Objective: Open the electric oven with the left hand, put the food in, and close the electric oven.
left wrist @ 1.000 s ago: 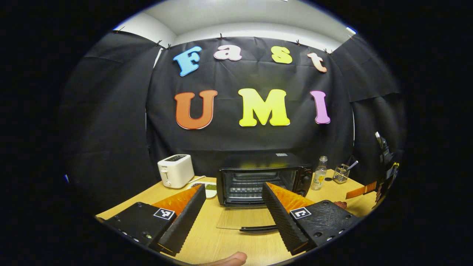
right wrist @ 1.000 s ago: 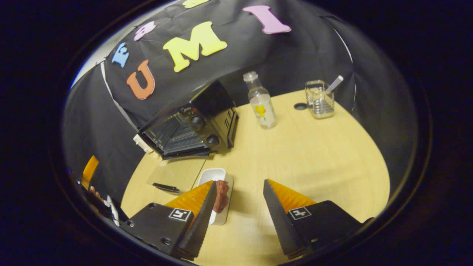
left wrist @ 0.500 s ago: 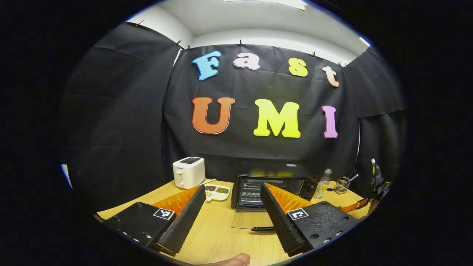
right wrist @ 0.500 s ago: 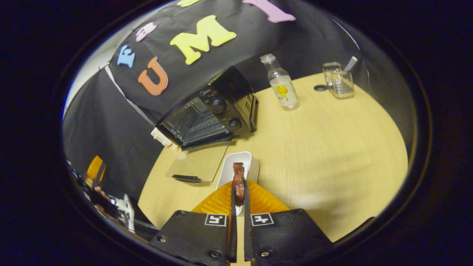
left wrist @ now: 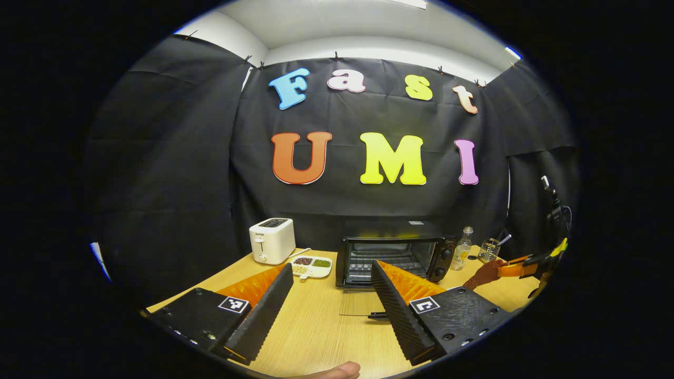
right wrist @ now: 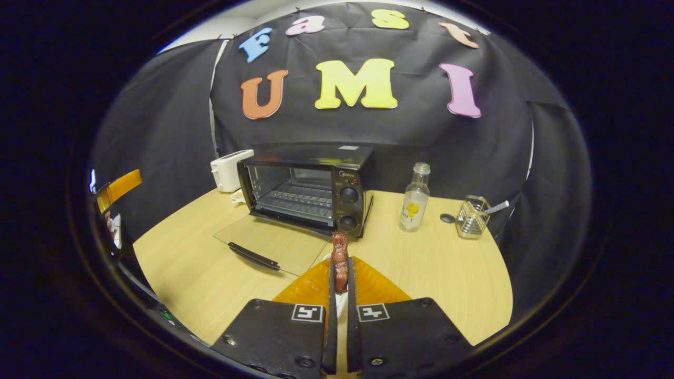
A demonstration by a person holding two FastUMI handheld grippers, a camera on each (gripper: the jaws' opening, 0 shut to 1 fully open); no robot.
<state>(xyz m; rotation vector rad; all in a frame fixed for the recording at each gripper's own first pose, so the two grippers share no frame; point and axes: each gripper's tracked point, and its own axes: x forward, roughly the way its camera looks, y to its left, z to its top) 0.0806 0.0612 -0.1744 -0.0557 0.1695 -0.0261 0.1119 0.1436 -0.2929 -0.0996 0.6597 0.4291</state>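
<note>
The black electric oven point(right wrist: 310, 187) stands at the back of the table with its glass door point(right wrist: 274, 245) folded down flat and the wire rack inside exposed. My right gripper point(right wrist: 340, 266) is shut on a dark brown strip of food point(right wrist: 340, 258), held upright above the table in front of the oven's knob side. In the left gripper view the oven point(left wrist: 395, 255) sits beyond my left gripper point(left wrist: 331, 269), which is open, holds nothing and hovers short of the door handle point(left wrist: 376, 316). The right gripper point(left wrist: 518, 269) with the food point(left wrist: 482, 273) appears far right.
A white toaster point(left wrist: 271, 240) and a divided dish of grains point(left wrist: 311, 266) lie left of the oven. A small bottle point(right wrist: 415, 199) and a wire holder with a spoon point(right wrist: 470, 217) stand to its right. A fingertip point(left wrist: 337, 371) shows at the bottom edge.
The right gripper shut on the food, lifted it off the white dish and swung to face the oven. The left gripper drew back from the open door.
</note>
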